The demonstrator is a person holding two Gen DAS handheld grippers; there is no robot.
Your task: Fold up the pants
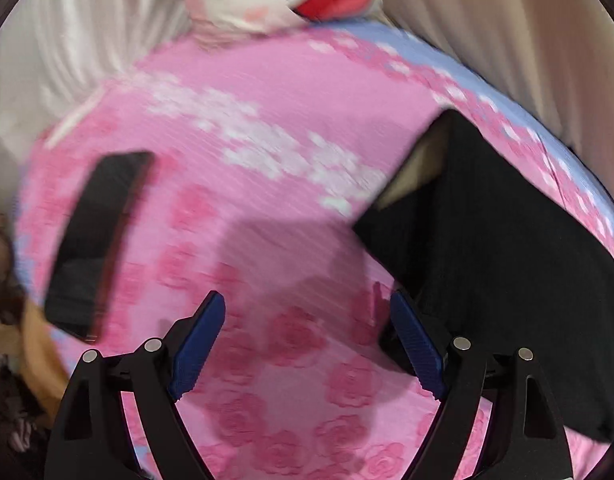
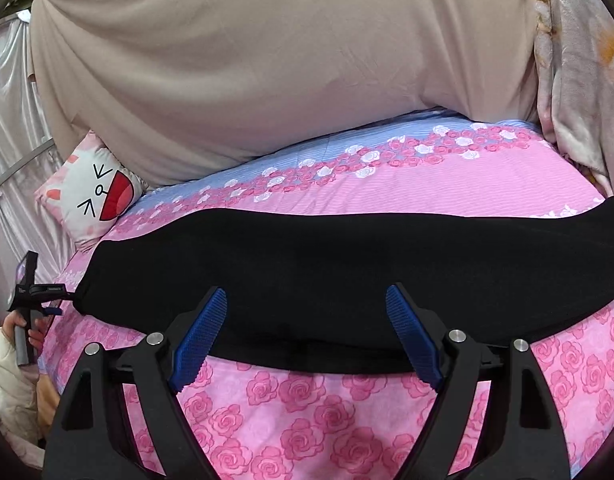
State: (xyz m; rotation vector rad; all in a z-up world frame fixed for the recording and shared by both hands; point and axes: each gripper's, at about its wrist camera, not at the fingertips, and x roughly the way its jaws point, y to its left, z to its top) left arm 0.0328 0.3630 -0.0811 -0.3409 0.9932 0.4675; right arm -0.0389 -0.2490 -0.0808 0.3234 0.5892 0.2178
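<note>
While both hand-held grippers, left (image 1: 305, 344) and right (image 2: 305, 340), gape empty, grip the pants (image 2: 327, 272) at matching ends for an even fold.

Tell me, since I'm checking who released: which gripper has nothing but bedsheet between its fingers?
The left gripper: only pink bedsheet shows in its gap. The right gripper frames the black pants.

The left wrist view looks steeply down, close over the bed (image 1: 275, 92), with the black pants (image 1: 487, 240) at 3 o'clock. The right wrist view faces shallower across the same pants (image 2: 327, 264); both share the cartoon pillow (image 2: 95, 192).
</note>
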